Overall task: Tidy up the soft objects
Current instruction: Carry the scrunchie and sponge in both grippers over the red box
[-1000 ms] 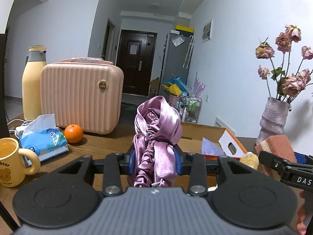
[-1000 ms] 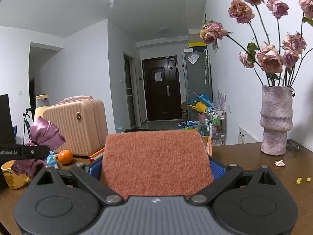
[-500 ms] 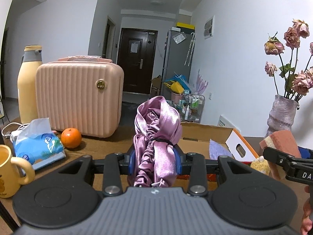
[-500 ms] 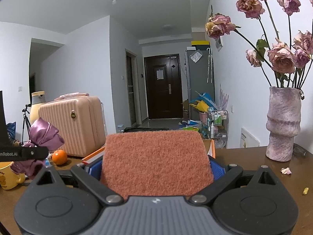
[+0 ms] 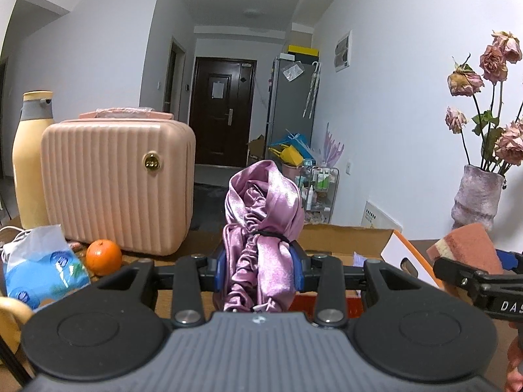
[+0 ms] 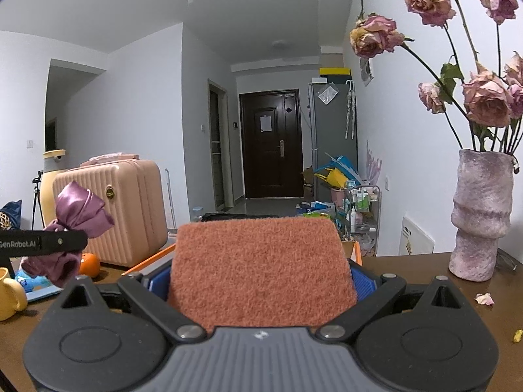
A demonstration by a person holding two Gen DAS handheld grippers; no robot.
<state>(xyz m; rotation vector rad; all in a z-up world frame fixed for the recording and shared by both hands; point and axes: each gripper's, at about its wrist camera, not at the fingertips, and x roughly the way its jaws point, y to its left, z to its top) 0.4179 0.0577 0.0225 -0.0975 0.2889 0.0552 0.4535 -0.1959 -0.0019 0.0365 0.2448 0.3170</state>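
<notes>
The yellow mug [image 5: 9, 313] is running off the left edge of the left wrist view. The cardboard box's [image 5: 343, 238] inside is hiding behind the satin cloth [image 5: 264, 228] and the tongs' frame. The sponge [image 6: 261, 268] is covering the counter [image 6: 425, 271] behind it. Labels on the trolley bottles [image 6: 359, 202] are reading too small.

orange [image 5: 103, 257] before suitcase [image 5: 117, 186], bottle [image 5: 31, 160] behind
</notes>
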